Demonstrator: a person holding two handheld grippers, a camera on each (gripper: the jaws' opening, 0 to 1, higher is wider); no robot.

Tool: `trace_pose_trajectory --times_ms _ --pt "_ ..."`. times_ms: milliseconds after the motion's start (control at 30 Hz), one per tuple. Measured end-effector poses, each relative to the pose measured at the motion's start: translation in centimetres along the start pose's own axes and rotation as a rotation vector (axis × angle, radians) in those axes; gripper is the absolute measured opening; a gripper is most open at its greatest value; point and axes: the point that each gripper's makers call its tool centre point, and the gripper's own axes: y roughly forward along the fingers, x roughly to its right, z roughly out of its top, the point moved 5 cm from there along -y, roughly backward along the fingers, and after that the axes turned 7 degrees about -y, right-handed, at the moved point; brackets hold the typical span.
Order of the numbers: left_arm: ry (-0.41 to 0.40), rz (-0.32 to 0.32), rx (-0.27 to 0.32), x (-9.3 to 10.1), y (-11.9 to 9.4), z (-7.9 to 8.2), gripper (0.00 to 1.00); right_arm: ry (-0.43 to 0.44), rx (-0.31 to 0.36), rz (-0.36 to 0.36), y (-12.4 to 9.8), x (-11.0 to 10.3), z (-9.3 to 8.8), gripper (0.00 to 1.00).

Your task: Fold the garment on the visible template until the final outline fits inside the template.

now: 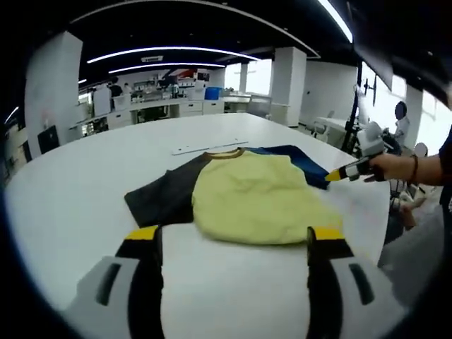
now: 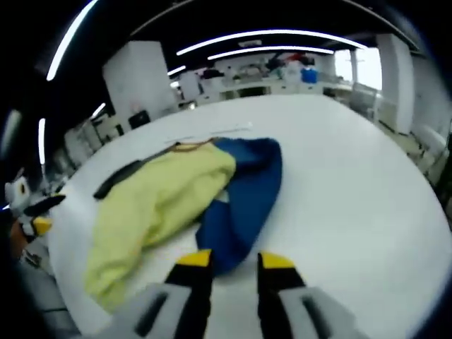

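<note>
1. The garment [image 1: 247, 194] is lying on the white bench [image 1: 78, 191], yellow body up, dark sleeve and blue sleeve spreading sideways.
2. I am holding my left tool [image 1: 233, 236] wide apart, just short of the yellow hem.
3. My right tool [image 2: 233, 263] is standing narrowly parted, empty, at the blue sleeve's edge.

White table [image 1: 63, 205] — garment [image 1: 247, 194], flat strip [image 1: 210, 147].
</note>
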Motion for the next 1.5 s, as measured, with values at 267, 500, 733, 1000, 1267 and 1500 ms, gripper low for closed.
trace_pose_trajectory --times_ms 267,500,733,1000,1267,1500 --pt "0.029 0.019 -0.027 -0.1 -0.5 -0.6 0.82 0.059 -0.003 -0.006 0.0 0.0 -0.4 0.00" --pt "0.019 0.015 -0.023 -0.1 -0.6 -0.6 0.83 0.070 0.008 -0.002 -0.7 0.5 0.2 0.00" --pt "0.001 0.024 -0.025 -0.6 -0.6 -0.7 0.85 -0.008 0.035 0.006 -2.3 1.2 2.4 0.00" --pt "-0.002 0.024 -0.033 -0.7 -0.7 -0.9 0.86 -0.021 0.045 -0.018 -3.4 3.7 3.9 0.00" --pt "-0.002 0.025 -0.037 -0.4 -0.7 -0.9 0.86 -0.035 0.042 -0.062 -3.5 6.8 5.5 0.00" --pt "0.005 0.024 -0.048 -0.4 -0.6 -0.9 0.87 -0.058 0.014 -0.114 -2.6 9.6 6.3 0.00"
